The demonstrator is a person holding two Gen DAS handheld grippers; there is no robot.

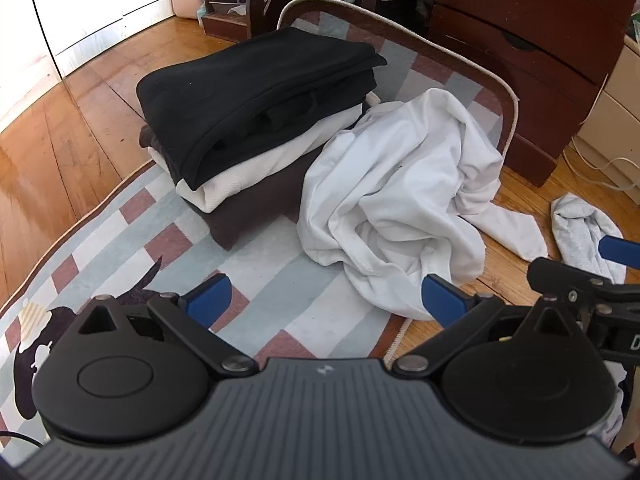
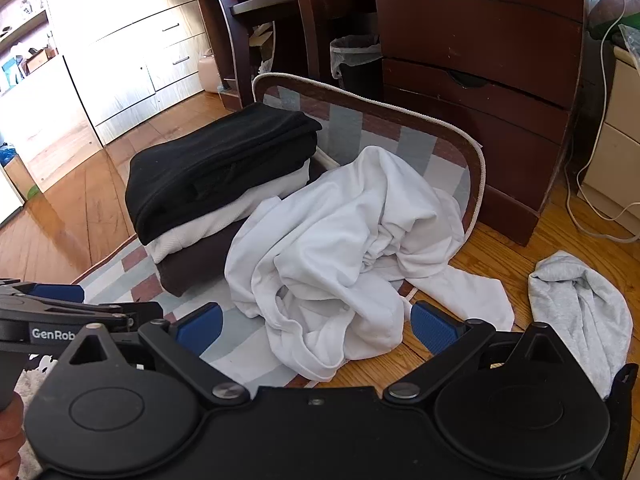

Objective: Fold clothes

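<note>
A crumpled white garment [image 1: 400,200] [image 2: 344,248] lies on the checked rug [image 1: 280,280] [image 2: 240,344], with one sleeve trailing onto the wood floor. Left of it stands a folded stack [image 1: 256,112] [image 2: 216,184]: black on top, white in the middle, dark brown below. A grey garment [image 1: 580,232] [image 2: 580,308] lies crumpled on the floor to the right. My left gripper [image 1: 326,300] is open and empty, just short of the white garment's near edge. My right gripper [image 2: 316,326] is open and empty, its jaws either side of the white garment's near hem.
A dark wooden chest of drawers [image 1: 532,36] [image 2: 480,60] stands behind the rug, whose far end curls up against it. A bin [image 2: 354,60], white cabinets [image 2: 132,52] and a white cable [image 2: 588,200] lie beyond. Wood floor [image 1: 60,140] surrounds the rug.
</note>
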